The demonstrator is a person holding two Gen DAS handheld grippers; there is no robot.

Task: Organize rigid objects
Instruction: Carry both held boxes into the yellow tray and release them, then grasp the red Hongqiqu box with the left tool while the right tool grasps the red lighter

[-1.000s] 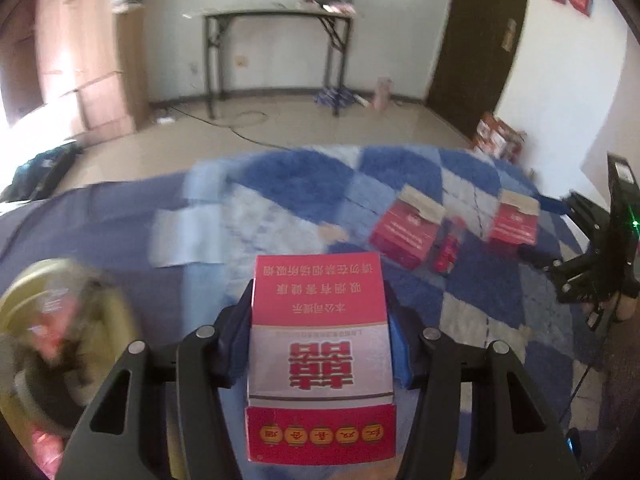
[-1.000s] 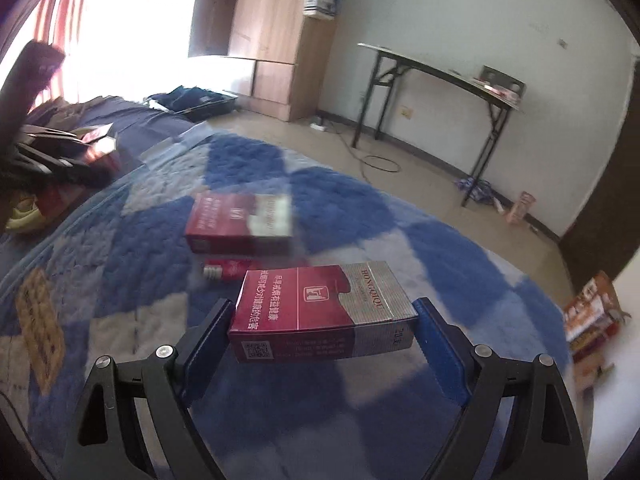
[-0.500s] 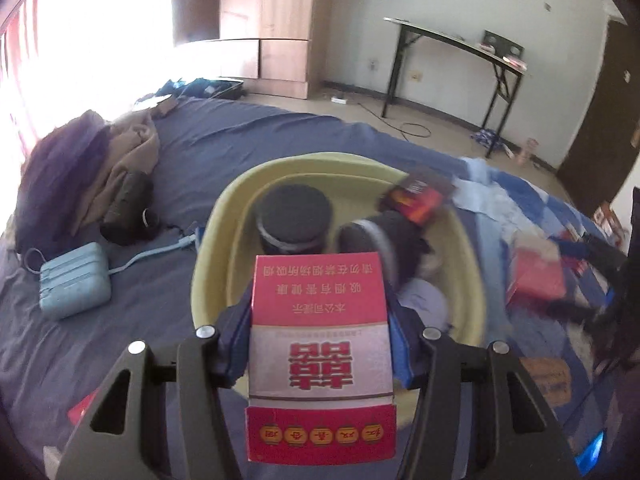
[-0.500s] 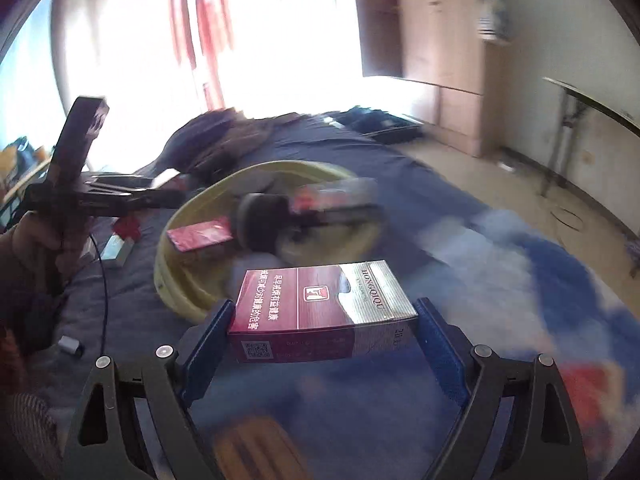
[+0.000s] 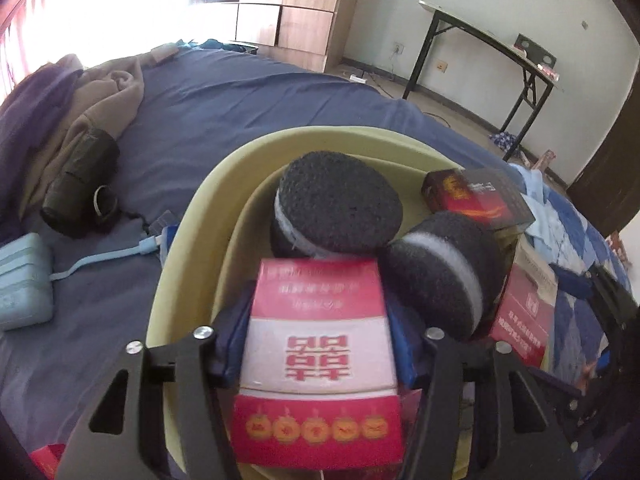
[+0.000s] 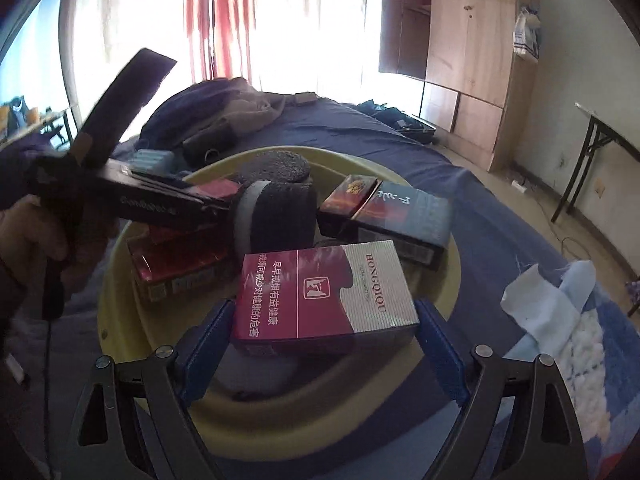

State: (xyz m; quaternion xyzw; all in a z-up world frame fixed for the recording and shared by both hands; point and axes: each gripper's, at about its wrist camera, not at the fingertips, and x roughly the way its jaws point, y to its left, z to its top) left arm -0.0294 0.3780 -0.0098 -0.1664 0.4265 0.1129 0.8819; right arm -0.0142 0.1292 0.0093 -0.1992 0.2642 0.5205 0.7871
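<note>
A yellow basin [image 5: 192, 216] on the blue bed holds two round black sponges [image 5: 340, 200], a dark box [image 5: 480, 196] and a red pack [image 6: 176, 268]. My left gripper [image 5: 320, 320] hangs over the basin's near rim. Its jaws are opening, and the red and white box [image 5: 320, 360] between the pads is blurred and tipping loose. My right gripper [image 6: 324, 320] is over the basin [image 6: 320, 424] from the other side. Its jaws are starting to open, but the pads still touch the maroon and silver pack [image 6: 324, 296]. The left gripper's body [image 6: 160, 204] reaches in from the left.
A person's hand [image 6: 32, 232] holds the left gripper. A light blue power bank [image 5: 20, 280] and a heap of clothes [image 5: 80, 120] lie left of the basin. A pale blue cloth [image 6: 560, 308] lies to its right. A folding table [image 5: 500, 52] and a wardrobe [image 6: 468, 60] stand behind.
Both grippers swung with their boxes from the patchwork quilt to over the yellow basin. The left box, sharp and square before, now looks blurred and tilted between the pads.
</note>
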